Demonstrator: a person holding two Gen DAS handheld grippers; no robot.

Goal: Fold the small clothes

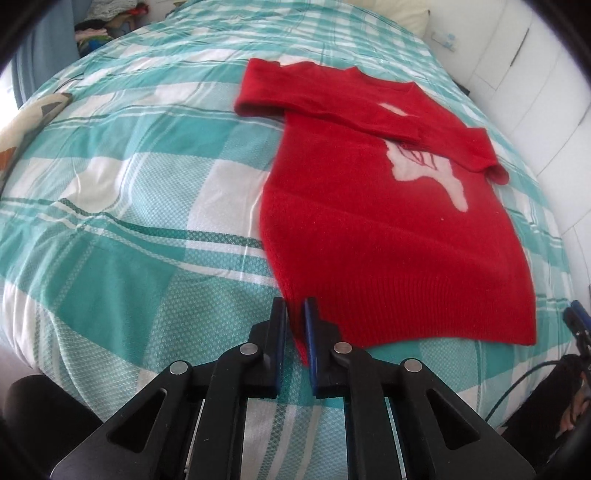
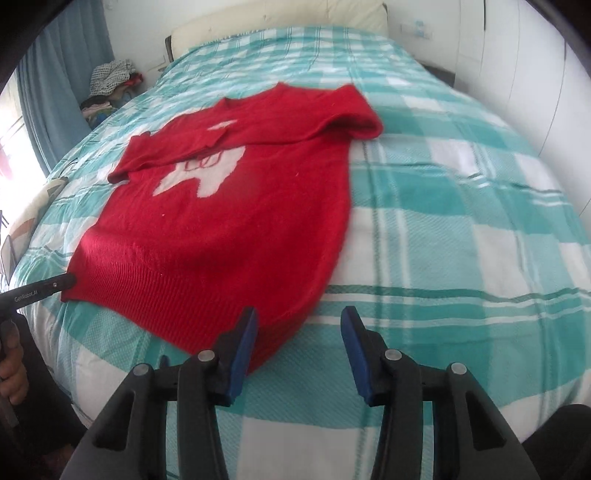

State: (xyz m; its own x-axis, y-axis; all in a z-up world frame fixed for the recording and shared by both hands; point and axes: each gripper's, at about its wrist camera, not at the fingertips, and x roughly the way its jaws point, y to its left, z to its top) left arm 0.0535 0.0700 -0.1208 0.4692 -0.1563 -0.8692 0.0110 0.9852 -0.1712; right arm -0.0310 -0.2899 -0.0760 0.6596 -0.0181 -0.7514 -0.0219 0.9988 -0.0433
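You can read one text only: "GenRobot.AI", in small white letters along the black finger of the left gripper [image 2: 40,290], at the left edge of your right wrist view. Nothing else is legible.

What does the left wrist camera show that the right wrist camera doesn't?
Only the left wrist view shows the left gripper pinching the red sweater's hem corner. Only the right wrist view shows the right gripper with its jaws apart around the other hem corner, and the headboard. Both show the sweater, sleeves folded in, on the checked bedspread.
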